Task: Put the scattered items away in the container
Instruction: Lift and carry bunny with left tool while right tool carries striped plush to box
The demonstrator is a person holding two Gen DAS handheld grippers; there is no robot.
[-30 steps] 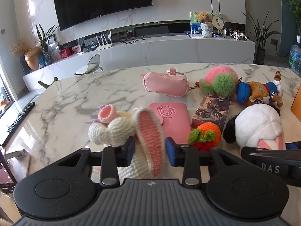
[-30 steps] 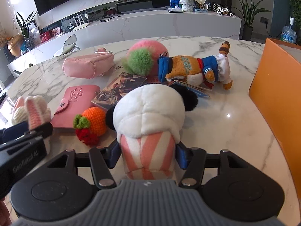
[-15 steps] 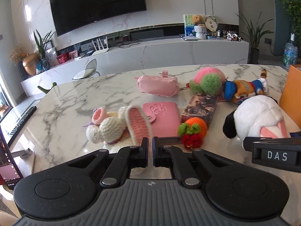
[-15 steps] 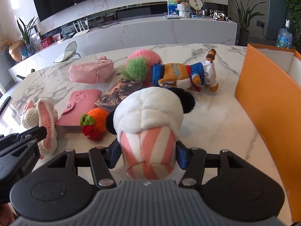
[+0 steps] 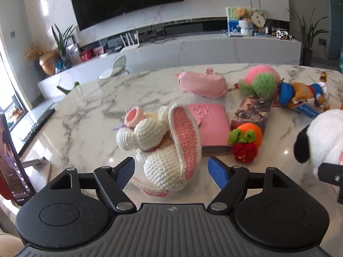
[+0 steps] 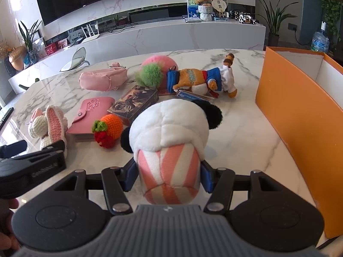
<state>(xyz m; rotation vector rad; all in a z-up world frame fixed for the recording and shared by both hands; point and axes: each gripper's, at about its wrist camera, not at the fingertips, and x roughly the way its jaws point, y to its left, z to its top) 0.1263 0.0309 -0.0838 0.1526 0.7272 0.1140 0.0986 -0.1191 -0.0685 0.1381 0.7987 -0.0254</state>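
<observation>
Panda plush [image 6: 169, 137] clamped in my right tongs [image 6: 169, 175]; left tongs [image 5: 171, 171] just opened, straddling crochet bunny [image 5: 165, 147], not gripping. Risk: floppy ear slips again; orange box [image 6: 300, 115] right of frame.

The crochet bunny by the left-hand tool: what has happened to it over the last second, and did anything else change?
The left gripper let the crochet bunny go, snapped shut, and its jaws have just been opening wide again with the bunny between them, untouched. The right gripper stays clamped on the panda plush, carrying it nearer the orange box. The other toys lie unmoved.
</observation>
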